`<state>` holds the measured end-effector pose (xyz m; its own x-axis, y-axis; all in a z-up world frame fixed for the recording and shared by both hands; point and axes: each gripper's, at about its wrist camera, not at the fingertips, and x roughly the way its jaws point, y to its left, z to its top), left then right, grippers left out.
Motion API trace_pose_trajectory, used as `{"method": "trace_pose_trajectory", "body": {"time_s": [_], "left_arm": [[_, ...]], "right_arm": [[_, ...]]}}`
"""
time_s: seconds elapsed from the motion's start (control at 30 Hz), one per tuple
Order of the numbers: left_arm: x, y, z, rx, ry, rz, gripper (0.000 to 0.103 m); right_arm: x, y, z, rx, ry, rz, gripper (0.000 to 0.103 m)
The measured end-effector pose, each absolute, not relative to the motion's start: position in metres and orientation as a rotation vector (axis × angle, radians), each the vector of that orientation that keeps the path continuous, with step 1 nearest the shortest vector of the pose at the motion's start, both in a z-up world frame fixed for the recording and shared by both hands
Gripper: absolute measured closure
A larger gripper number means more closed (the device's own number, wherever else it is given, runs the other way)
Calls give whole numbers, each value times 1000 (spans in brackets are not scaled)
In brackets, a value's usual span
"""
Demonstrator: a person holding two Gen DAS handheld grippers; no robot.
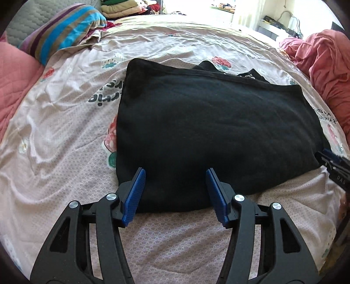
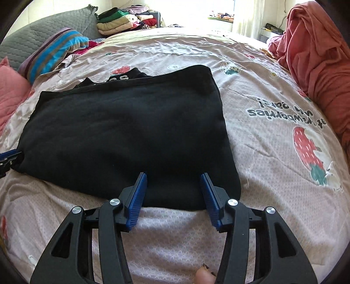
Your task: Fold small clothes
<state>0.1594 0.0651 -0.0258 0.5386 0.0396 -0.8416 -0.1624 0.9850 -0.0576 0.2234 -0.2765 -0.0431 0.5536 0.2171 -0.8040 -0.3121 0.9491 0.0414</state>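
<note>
A striped pillow (image 1: 65, 28), a grey quilted pillow (image 2: 43, 37) and a stack of folded clothes (image 2: 124, 20) sit at the far side of the strawberry-print bedsheet (image 2: 273, 109); a heap of pink fabric (image 2: 317, 61) lies to the right. Nothing blocks the folded black garment (image 1: 207, 135), which lies flat mid-bed. The left gripper (image 1: 176, 172) hovers over its near left edge, jaws apart and empty. The right gripper (image 2: 174, 177) hovers over the near right corner, likewise parted, gripping nothing. Both tilt steeply downward. A fingertip (image 2: 204, 276) shows beneath the right gripper.
</note>
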Motion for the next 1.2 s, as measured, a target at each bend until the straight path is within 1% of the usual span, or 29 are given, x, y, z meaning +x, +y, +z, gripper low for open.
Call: {"method": "trace_pose_trajectory", "body": {"time_s": [0.23, 0.27, 0.4, 0.43, 0.53, 0.57, 0.6, 0.67, 0.73, 0.87, 0.93, 1.1, 1.2], "left_arm": [[154, 68, -21, -162, 978, 114, 54], [152, 69, -20, -167, 974, 113, 54], [148, 70, -16, -184, 964, 108, 54], [147, 71, -15, -187, 961, 108, 53], [145, 73, -11, -197, 957, 110, 46], [144, 73, -11, -202, 955, 110, 45], [143, 74, -10, -207, 955, 111, 44], [141, 77, -8, -218, 949, 115, 33], [139, 80, -5, -229, 941, 120, 32], [136, 89, -2, -239, 928, 153, 16], [135, 93, 0, -250, 920, 164, 11], [131, 102, 4, -279, 904, 174, 10], [129, 107, 6, -291, 895, 181, 9]], "right_arm": [[219, -280, -37, -72, 929, 306, 53], [219, -281, -35, -65, 929, 305, 50], [214, -283, -28, -32, 919, 312, 33], [212, -282, -26, -31, 913, 312, 33], [209, -280, -21, -36, 902, 309, 31], [208, -280, -19, -33, 897, 310, 23], [207, -280, -18, -29, 890, 309, 18], [204, -280, -13, -24, 875, 310, 16], [202, -278, -10, -23, 866, 315, 13], [197, -271, -2, -37, 838, 324, 9], [194, -267, 2, -46, 827, 331, 8], [188, -256, 8, -52, 811, 360, 5], [184, -249, 12, -70, 794, 365, 5]]}}
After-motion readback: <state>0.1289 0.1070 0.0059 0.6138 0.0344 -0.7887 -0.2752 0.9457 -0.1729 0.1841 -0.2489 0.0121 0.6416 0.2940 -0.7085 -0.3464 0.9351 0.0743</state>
